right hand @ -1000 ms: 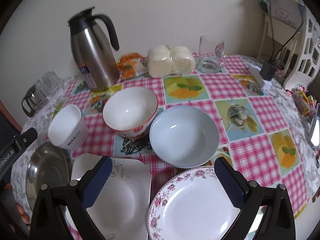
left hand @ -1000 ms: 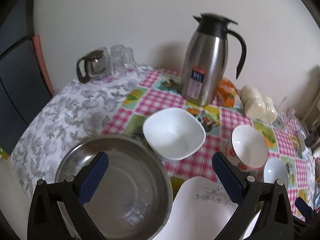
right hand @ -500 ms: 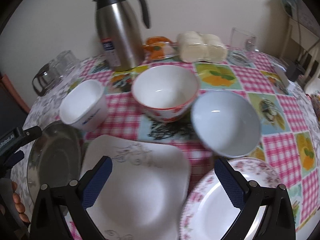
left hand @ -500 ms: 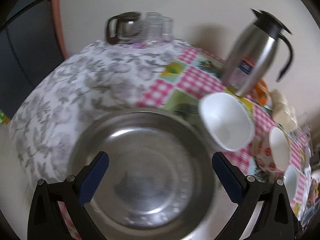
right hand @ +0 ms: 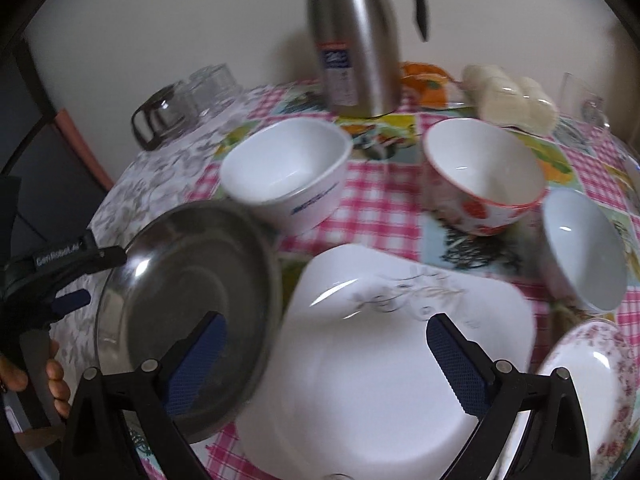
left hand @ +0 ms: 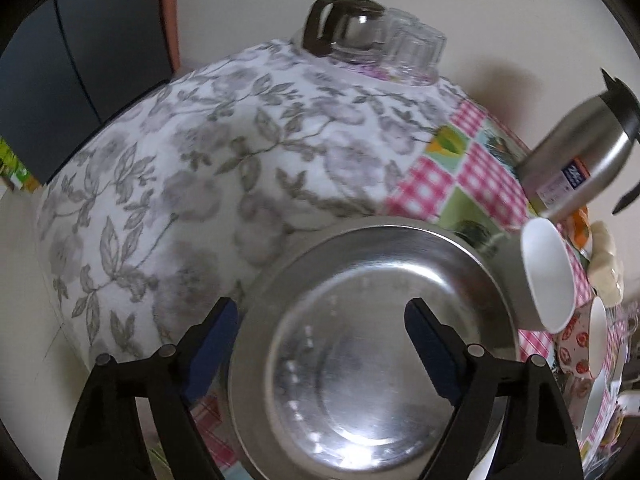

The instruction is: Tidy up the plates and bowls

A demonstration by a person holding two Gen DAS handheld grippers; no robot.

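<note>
A steel plate point(left hand: 372, 344) lies at the table's near left; it also shows in the right wrist view point(right hand: 188, 304). My left gripper point(left hand: 322, 346) is open, its jaws astride the plate's left rim. My right gripper point(right hand: 326, 364) is open above a white square plate point(right hand: 384, 360). Behind stand a white square bowl point(right hand: 288, 168), a red-flowered bowl point(right hand: 484, 176) and a pale blue bowl point(right hand: 580, 248). A floral-rimmed plate point(right hand: 588, 396) lies at the right.
A steel thermos jug point(right hand: 356, 36) stands at the back by the wall. Upturned glasses and a glass pot point(right hand: 180, 100) sit back left. A pack of pale rolls point(right hand: 508, 96) and a glass mug point(right hand: 580, 100) are back right. The left gripper's body point(right hand: 52, 276) is at the left edge.
Both grippers swung left. The left one came down close over the steel plate and its jaws narrowed. The right one moved from the floral plate to over the square plate.
</note>
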